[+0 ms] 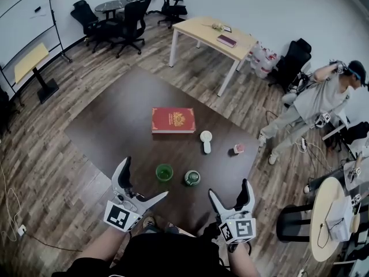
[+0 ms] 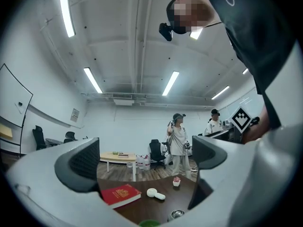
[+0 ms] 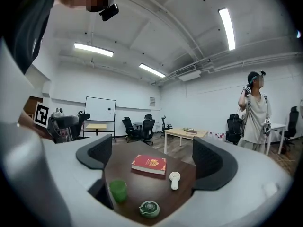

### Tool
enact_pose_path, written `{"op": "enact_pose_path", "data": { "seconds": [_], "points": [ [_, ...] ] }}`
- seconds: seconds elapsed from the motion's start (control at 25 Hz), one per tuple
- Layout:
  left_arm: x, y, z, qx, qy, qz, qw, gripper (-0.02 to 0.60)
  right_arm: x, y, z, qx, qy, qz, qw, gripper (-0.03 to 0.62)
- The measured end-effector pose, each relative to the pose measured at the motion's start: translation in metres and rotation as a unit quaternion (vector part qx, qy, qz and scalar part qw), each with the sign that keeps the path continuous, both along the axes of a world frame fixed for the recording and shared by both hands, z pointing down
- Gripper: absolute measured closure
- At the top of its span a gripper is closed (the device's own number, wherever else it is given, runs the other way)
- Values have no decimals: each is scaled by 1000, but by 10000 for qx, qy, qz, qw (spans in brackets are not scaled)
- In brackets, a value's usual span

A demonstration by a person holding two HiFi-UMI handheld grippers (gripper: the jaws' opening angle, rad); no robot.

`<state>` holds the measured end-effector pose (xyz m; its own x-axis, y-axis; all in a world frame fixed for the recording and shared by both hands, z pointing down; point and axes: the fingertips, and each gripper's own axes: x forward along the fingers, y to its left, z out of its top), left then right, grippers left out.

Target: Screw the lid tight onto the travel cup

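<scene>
A translucent green travel cup (image 1: 164,172) stands upright near the front edge of the dark table (image 1: 109,126), with no lid on it. Its green lid (image 1: 192,178) lies flat on the table just to its right, apart from it. My left gripper (image 1: 144,180) hovers open in front of the cup's left side, holding nothing. My right gripper (image 1: 229,190) is open and empty to the right of the lid. In the right gripper view the cup (image 3: 118,190) and the lid (image 3: 149,208) sit low between the spread jaws. The left gripper view shows only the cup's rim (image 2: 149,223) and the lid (image 2: 176,214).
A red book (image 1: 173,120) lies mid-table, a white handheld fan (image 1: 206,140) to its right, and a small pink item (image 1: 238,149) near the right edge. A person (image 1: 323,105) stands beyond the table's right side. A wooden desk (image 1: 210,33) and office chairs (image 1: 132,16) are farther back.
</scene>
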<state>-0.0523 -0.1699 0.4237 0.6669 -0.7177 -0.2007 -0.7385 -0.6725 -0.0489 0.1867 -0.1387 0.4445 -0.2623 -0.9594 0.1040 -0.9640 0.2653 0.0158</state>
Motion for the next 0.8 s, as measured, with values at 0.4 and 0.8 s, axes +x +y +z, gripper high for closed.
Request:
{"op": "enact_pose_path", "data": {
  "seconds": [0.4, 0.8],
  "points": [
    [31, -31, 159, -993, -840, 264, 9912, -6, 17, -9, 22, -339, 10, 158, 9993, 63],
    [61, -75, 358, -1693, -1832, 501, 9671, 28, 18, -26, 100, -1033, 228, 147, 9943, 65]
  ]
}}
